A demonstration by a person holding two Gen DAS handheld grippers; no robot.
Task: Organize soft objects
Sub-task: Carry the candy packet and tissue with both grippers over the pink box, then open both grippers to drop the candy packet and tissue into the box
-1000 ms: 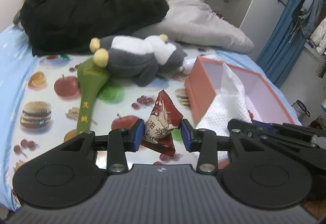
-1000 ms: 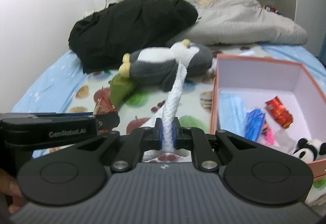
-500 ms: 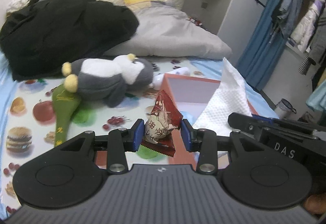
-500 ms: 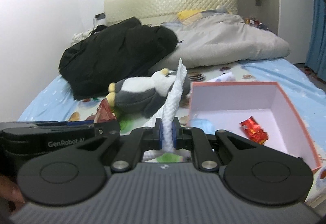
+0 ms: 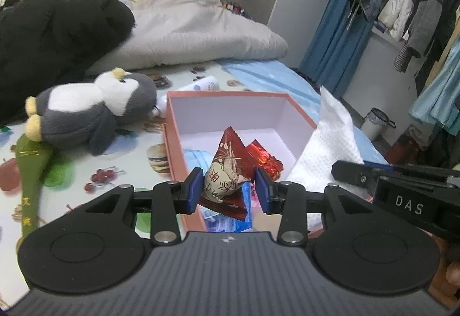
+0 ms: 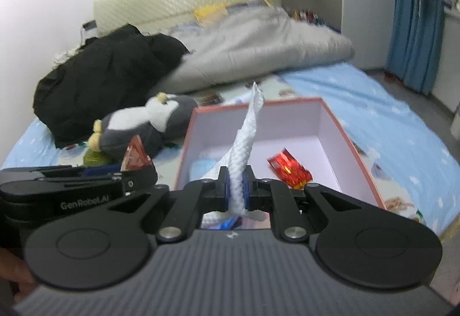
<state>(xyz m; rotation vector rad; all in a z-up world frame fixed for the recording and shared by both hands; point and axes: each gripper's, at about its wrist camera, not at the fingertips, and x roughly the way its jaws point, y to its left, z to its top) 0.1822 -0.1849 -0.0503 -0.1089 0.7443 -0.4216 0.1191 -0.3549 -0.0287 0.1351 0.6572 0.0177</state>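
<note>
The left gripper [image 5: 227, 186] is holding a red snack packet [image 5: 227, 172] between its blue pads [image 5: 193, 190] at frame centre, above the pink-rimmed box [image 5: 172, 126], with the white cloth [image 5: 330, 137] at right.

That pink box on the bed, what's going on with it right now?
A person is tidying soft items into the pink box with a gripper in each hand. The left gripper holds a dark red snack packet above the box's near end. The right gripper is clamped on a white textured cloth, also over the box. A shiny red wrapper and some blue items already lie inside. The plush penguin lies on the bed beside the box.
</note>
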